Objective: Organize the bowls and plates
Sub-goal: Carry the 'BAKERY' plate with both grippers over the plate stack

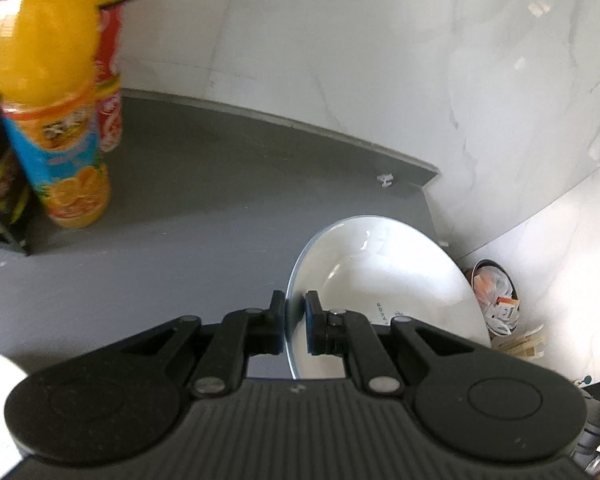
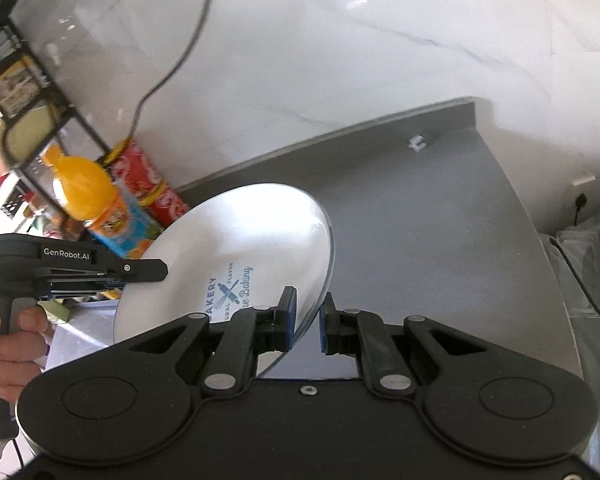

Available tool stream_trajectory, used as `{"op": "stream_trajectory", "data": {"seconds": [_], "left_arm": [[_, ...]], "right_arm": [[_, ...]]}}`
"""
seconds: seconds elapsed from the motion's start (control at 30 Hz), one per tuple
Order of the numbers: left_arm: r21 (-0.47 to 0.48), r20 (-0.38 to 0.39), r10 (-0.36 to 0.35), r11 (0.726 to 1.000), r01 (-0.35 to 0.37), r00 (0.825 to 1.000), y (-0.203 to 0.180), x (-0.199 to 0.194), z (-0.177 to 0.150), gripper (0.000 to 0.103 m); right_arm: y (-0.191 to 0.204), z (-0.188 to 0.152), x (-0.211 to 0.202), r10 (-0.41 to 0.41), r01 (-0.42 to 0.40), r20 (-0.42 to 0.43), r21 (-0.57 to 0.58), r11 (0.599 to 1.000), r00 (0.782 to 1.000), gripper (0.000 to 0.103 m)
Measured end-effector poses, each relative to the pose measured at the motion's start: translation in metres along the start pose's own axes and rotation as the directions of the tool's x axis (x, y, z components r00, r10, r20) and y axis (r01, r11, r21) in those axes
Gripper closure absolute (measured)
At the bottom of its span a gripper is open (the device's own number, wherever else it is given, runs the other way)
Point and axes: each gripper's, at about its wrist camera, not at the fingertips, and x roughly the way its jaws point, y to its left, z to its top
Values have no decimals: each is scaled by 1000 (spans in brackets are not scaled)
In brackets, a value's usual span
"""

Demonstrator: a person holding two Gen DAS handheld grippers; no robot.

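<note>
A white plate [image 2: 228, 256] is being held tilted above the grey tabletop [image 2: 420, 216]. Left tongs [image 1: 295, 320] are pinching one rim; right tongs [image 2: 308, 316] are straddling the opposite rim, slightly parted. A handover seems underway; next, one side releasing.

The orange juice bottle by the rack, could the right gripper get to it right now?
Probably not. The right gripper straddles the rim of the white plate, which the left gripper also holds, and the plate stands between it and the orange juice bottle.
</note>
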Motion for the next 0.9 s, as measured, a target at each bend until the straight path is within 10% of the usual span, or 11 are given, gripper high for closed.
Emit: {"op": "stream_trajectory", "data": {"seconds": [0.9], "left_arm": [[-113,48,46,993,-40,998,182,-116,-32,95]], "right_arm": [[181,-67,31,67,-73,-64,-102,992,996,91]]}}
